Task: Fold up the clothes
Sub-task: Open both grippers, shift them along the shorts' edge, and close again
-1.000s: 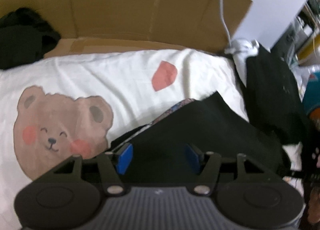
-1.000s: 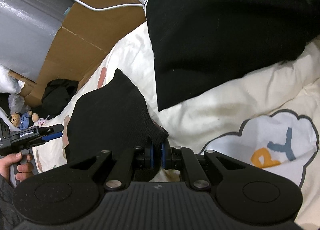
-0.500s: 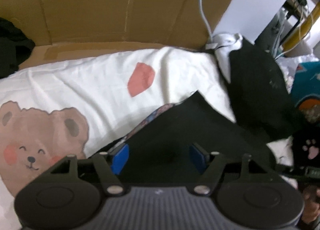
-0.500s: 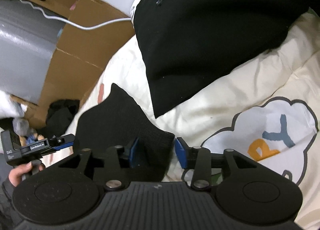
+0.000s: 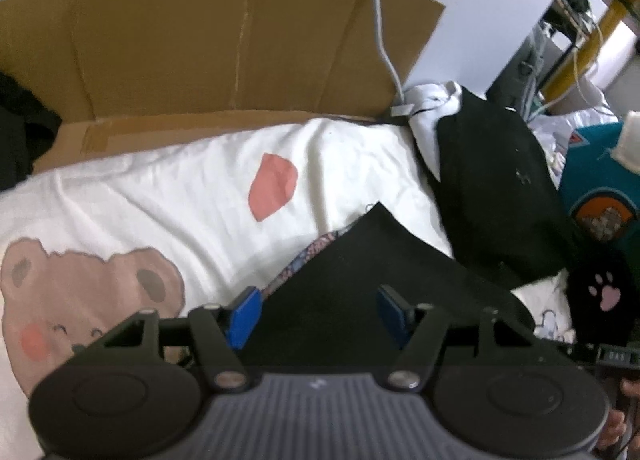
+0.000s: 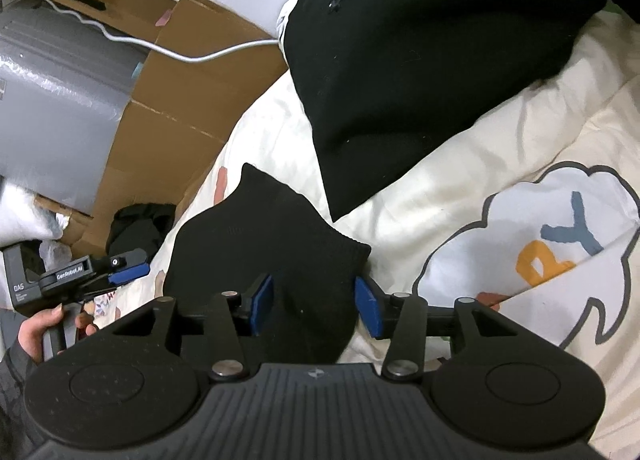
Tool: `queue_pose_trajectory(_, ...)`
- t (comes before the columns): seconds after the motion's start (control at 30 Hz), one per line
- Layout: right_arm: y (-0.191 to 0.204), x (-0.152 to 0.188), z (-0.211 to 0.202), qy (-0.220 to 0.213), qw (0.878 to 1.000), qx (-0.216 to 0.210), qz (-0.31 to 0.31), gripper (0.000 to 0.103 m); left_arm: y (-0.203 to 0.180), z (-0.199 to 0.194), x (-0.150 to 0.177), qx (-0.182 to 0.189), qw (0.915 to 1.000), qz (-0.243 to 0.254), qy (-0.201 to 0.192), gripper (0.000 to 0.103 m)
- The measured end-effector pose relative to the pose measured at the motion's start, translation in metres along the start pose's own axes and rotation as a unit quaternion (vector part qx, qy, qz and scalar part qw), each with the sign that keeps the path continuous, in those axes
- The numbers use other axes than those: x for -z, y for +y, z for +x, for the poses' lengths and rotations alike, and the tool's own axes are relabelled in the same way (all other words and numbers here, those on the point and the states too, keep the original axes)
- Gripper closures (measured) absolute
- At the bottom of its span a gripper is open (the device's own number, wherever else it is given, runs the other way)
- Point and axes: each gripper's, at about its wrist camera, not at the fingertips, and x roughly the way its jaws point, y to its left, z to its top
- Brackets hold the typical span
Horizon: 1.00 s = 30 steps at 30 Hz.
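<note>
Right between the open right claw [image 6: 315,306] pads, black garment [image 6: 276,244]

left gripper [image 5: 318,314] fingers spread, right gripper [image 6: 315,304] fingers spread

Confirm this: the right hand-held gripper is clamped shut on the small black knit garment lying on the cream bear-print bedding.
Not clamped: the right wrist view shows the right hand-held gripper open, blue pads apart either side of the small black knit garment, which does lie on the cream bear-print bedding.
</note>
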Motion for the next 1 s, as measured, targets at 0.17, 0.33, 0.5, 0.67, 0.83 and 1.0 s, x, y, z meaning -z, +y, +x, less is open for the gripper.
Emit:
queue_pose_trajectory(0.17, -0.006, 0.003, -0.002, -0.014, 1.000, 0.003, 0.018, 0.052, 0.005, 0.004, -0.016, 0.028, 0.9995, 0.003, 0.012, 0.032)
queue_pose_trajectory(0.33, -0.010, 0.009, -0.001, -0.012, 1.000, -0.003, 0.019, 0.038, 0.002, 0.020, -0.024, 0.026, 0.9989, 0.027, 0.029, 0.028)
queue_pose_trajectory(0.5, -0.014, 0.015, 0.002, -0.011, 1.000, 0.012, 0.021, 0.035, -0.010, 0.038, -0.022, 0.033, 0.9958, 0.069, 0.051, 0.027)
queue_pose_trajectory(0.67, -0.010, 0.018, 0.006, -0.007, 1.000, 0.016, 0.010, 0.035, -0.015, 0.057, -0.014, 0.039, 0.9920, 0.099, 0.069, 0.027)
queue_pose_trajectory(0.83, -0.003, 0.018, 0.012, -0.007, 1.000, 0.022, 0.004, 0.035, -0.008, 0.073, -0.013, 0.024, 0.9912, 0.107, 0.074, 0.027)
queue_pose_trajectory(1.0, 0.005, 0.020, 0.023, -0.012, 0.999, 0.034, 0.004, 0.035, 0.003, 0.083, -0.013, 0.033, 0.9908, 0.105, 0.079, 0.026)
